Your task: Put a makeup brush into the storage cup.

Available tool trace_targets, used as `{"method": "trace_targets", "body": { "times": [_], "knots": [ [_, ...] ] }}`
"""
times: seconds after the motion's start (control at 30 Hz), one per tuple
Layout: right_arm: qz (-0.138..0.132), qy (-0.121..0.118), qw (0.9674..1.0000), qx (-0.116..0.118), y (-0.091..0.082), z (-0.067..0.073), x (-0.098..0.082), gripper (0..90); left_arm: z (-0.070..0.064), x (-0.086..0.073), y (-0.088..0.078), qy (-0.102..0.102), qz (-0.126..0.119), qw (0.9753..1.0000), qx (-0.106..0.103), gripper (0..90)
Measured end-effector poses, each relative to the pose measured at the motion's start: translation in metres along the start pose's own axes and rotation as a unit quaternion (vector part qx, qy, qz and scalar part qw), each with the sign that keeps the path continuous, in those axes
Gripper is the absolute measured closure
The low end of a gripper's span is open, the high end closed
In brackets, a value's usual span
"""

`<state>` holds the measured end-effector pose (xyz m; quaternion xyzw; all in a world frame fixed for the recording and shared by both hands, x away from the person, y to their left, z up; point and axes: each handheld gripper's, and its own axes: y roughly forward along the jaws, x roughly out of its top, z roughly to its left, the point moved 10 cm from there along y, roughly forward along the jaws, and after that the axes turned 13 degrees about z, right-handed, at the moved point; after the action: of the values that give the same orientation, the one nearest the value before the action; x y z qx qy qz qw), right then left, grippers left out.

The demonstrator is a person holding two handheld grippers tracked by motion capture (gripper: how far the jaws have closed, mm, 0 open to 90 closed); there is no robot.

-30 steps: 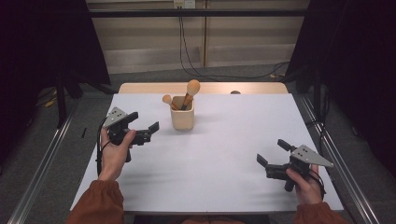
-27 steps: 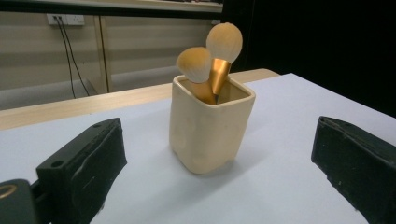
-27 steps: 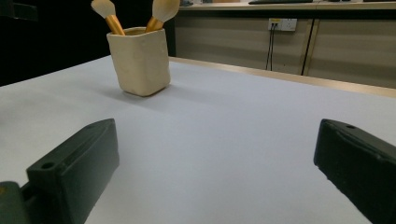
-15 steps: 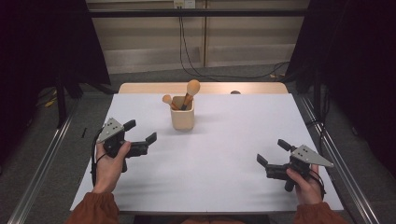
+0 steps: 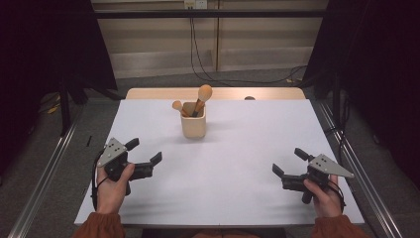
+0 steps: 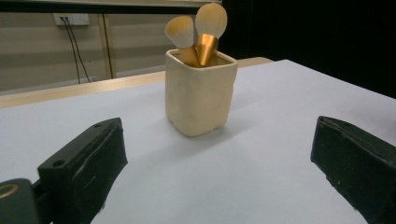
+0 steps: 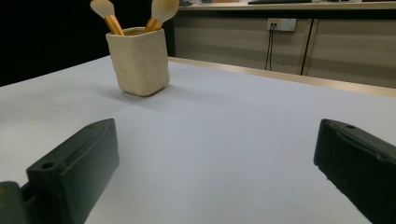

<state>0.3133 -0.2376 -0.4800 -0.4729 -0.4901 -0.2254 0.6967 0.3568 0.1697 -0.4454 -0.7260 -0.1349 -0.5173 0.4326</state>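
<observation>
From the high view, a cream cup [image 5: 193,127] stands upright near the far edge of the white desk [image 5: 247,198], about midway between its left and right edges, with two brushes [image 5: 200,100] leaning in it, heads up. The left gripper [image 5: 146,157] hovers near the left edge, its jaws apart and aimed toward the cup; the right gripper [image 5: 287,164] sits near the right front corner, jaws also apart, well away from the cup. Both look parked with room to spare — the whole middle of the desk between them lies bare, so either could travel to the cup unhindered.

In the left gripper view, the cup [image 6: 200,93] stands centred between the two black jaws, which are spread wider than the cup; the brushes [image 6: 205,35] rise from its mouth, tilted toward each other. That line-up suggests this gripper is the one likelier to approach.

In the right gripper view, the cup [image 7: 138,60] stands far off toward the upper left, its brushes [image 7: 108,14] splayed apart — open desk lies ahead of the spread jaws, the far edge beyond.
</observation>
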Motion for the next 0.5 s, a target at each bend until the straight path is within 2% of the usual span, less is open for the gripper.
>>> {"method": "trace_targets", "body": {
  "times": [0.17, 0.3, 0.5],
  "knots": [
    [0.0, 0.001, 1.0, -0.001, 0.0, 0.0, 0.0, 0.0, -0.001, -0.005, -0.008, 0.007, 0.004, 1.0, 0.003, 3.1],
    [-0.001, 0.0, 1.0, 0.0, -0.001, 0.001, 0.0, 0.0, -0.002, -0.011, -0.015, -0.006, -0.001, 1.0, 0.006, 3.2],
    [-0.001, 0.002, 1.0, 0.0, 0.0, 0.0, 0.0, 0.0, -0.004, -0.025, -0.026, -0.01, 0.011, 0.9999, 0.007, 3.2]
  ]
}}
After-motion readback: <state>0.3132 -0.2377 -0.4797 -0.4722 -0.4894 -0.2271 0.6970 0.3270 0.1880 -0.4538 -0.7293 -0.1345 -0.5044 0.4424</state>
